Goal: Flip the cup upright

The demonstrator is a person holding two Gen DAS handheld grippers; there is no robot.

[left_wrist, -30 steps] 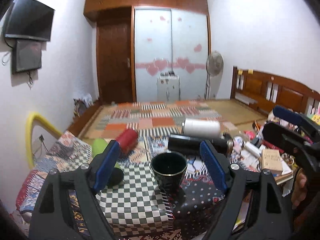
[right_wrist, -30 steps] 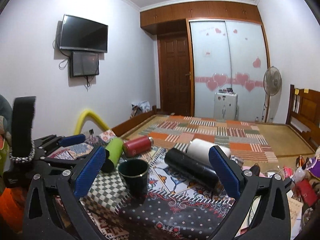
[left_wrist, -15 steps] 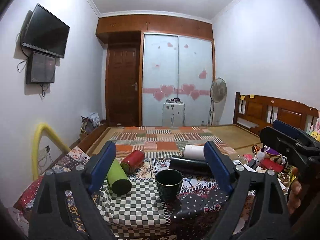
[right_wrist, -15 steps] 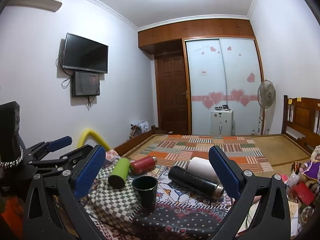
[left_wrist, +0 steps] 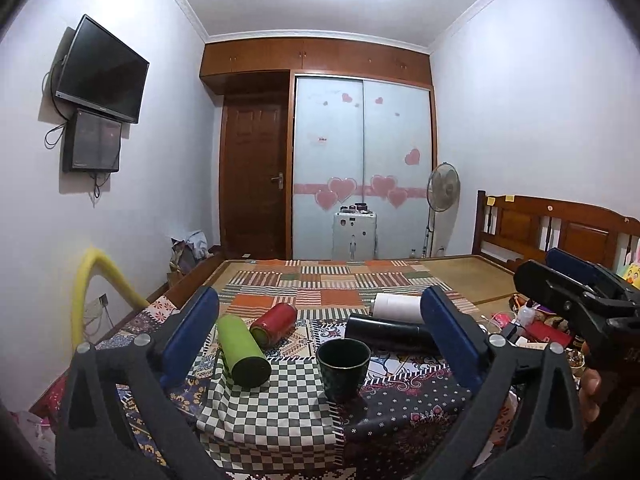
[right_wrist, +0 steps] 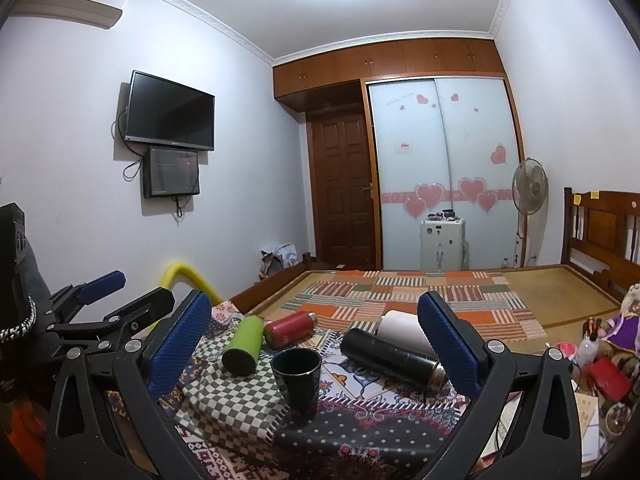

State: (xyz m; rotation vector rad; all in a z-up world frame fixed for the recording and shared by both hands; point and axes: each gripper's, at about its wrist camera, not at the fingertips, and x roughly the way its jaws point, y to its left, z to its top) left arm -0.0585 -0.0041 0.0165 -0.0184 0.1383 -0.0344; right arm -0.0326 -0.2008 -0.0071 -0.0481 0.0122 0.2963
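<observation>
Both hand-held grippers gape empty over the patchwork cloth [left_wrist: 280, 412] in a bedroom.

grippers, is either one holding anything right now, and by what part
Nothing is held. The left gripper and right gripper are both open and empty, and the dark cup stands upright on the cloth, untouched.

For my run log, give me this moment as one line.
cup: upright on cloth, mouth up | left gripper: open, empty | right gripper: open, empty | four bottles: lying behind cup
</observation>
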